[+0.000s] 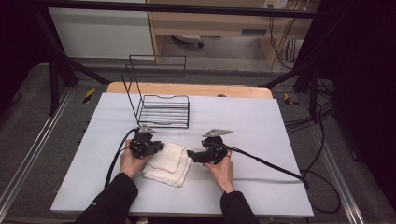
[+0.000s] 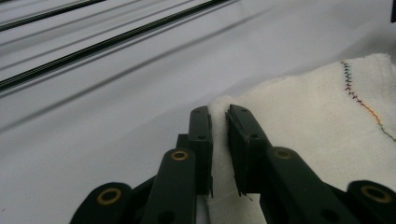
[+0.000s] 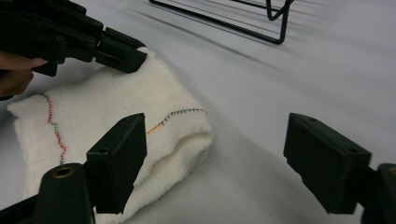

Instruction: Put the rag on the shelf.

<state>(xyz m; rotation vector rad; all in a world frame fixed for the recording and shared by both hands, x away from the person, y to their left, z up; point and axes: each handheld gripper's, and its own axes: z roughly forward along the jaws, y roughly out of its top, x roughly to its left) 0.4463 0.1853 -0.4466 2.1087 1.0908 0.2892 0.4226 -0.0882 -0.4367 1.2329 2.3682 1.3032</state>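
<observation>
Left tongs point(image 2: 218, 116) pinch the white cloth point(image 2: 317, 121); right tongs point(image 3: 215, 158) gape wide beside its stitched fold.

My left tool point(image 1: 156, 148) sat at about nine o'clock from my right tool point(image 1: 190, 154), its tip pointing toward three o'clock and its two jaws drawn nearly together, pinching a fold of white cloth point(image 2: 327, 116). My right tool pointed toward nine o'clock, facing the left one, its jaws spread wide with nothing pressed between them. Both my forearms came in from six o'clock, dark sleeves to the wrists.
</observation>
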